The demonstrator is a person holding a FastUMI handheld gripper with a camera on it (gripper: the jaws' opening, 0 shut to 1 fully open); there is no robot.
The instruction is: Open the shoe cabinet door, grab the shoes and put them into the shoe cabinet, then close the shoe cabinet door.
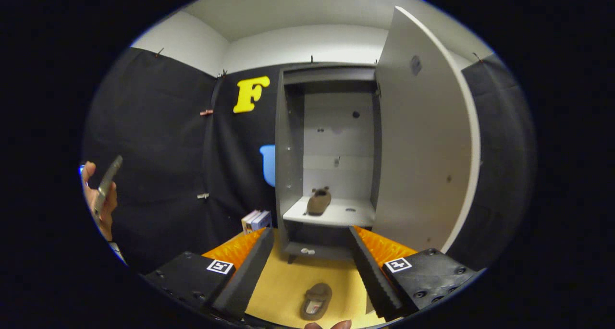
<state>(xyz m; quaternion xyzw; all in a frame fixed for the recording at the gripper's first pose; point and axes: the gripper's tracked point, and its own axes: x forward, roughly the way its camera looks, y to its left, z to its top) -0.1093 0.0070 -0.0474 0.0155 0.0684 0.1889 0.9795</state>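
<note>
Gripper (312, 266) open above slipper (316, 300); second slipper (318, 201) on cabinet shelf (353, 215); door (423, 146) open

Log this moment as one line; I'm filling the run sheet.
door open | one shoe on cabinet shelf | second shoe on floor between fingers | hand-held gripper open, empty

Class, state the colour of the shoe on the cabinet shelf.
Brown; the shoe shows in the gripper view, beyond the open gripper.

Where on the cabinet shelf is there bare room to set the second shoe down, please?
The shelf is bare to the right of the shoe already on it, up to the open door. The left part, by the cabinet's side wall, is taken. The open gripper has the floor shoe between its fingers.
</note>
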